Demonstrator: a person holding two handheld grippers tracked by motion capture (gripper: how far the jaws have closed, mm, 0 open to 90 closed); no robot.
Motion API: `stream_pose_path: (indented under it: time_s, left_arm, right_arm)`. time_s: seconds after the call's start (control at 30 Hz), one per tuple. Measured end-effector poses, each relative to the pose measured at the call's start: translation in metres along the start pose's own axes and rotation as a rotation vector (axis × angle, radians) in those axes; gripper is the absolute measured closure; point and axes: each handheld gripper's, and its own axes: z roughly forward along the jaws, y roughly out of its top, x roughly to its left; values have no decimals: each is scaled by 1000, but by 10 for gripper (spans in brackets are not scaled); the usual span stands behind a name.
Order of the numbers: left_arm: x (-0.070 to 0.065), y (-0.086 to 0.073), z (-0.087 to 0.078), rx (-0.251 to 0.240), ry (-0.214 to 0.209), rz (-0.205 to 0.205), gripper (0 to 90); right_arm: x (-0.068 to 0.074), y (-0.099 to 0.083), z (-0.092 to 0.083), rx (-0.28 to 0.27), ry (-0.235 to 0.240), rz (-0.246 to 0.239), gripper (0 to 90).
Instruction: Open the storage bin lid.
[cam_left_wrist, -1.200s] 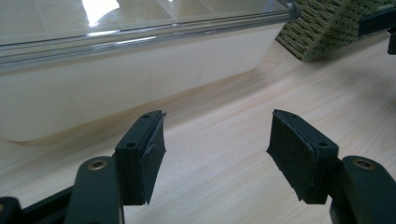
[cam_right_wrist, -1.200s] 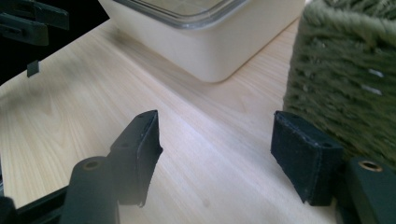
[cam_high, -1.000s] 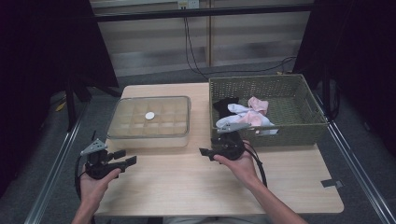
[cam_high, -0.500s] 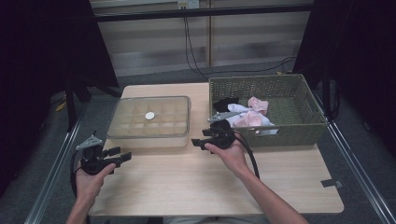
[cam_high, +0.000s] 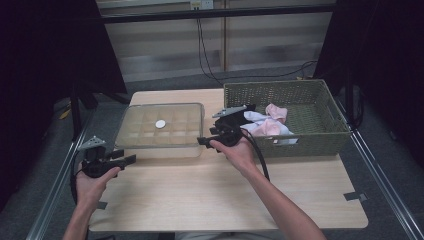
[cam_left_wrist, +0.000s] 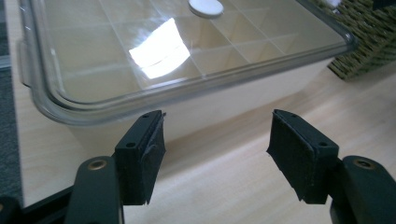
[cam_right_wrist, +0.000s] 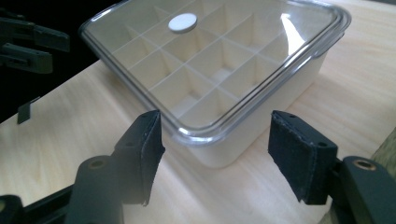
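Lidded compartment box (cam_high: 161, 131) on the tabletop (cam_high: 220, 200), just left of the wicker basket (cam_high: 300, 145), clear lid on, white round knob (cam_high: 160, 123) near the lid's middle. Left gripper (cam_high: 125, 160) off the box's near left corner, low over the tabletop, fingers (cam_left_wrist: 140, 154) spread apart and bare, aimed at the box's near side wall; box apart from them, ahead of the gap, lid rim above and beyond the tips. Right gripper (cam_high: 204, 141) at the box's near right corner, between box and basket, fingers (cam_right_wrist: 301, 154) likewise apart with nothing clamped, having just opened a little; box corner (cam_right_wrist: 205, 140) seen through the gap, close ahead of the tips but not touched. Pink and white cloths (cam_high: 267, 122) heaped inside the basket, right of the box.
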Motion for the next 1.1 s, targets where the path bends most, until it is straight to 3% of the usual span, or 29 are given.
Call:
stream_pose_path:
  time_s: [0.5,0.7,0.77,0.87,0.93,1.1]
  left_arm:
    - [28,22,5,3,44,-38,371]
    - [39,31,6,11,34,-52,316]
    - [47,37,7,19,48,-94,337]
    - [53,39,8,25,49,-96,347]
    - [55,40,8,28,51,-94,315]
    - [65,47,10,26,63,-108,301]
  right_arm:
    - [-16,37,25,57,-45,30,357]
    - [-26,48,30,71,-50,75,298]
    - [-28,52,33,75,-54,87,272]
    - [-29,57,38,90,-97,83,200]
    - [-31,60,41,97,-78,81,254]
    - [-37,67,50,128,-105,119,271]
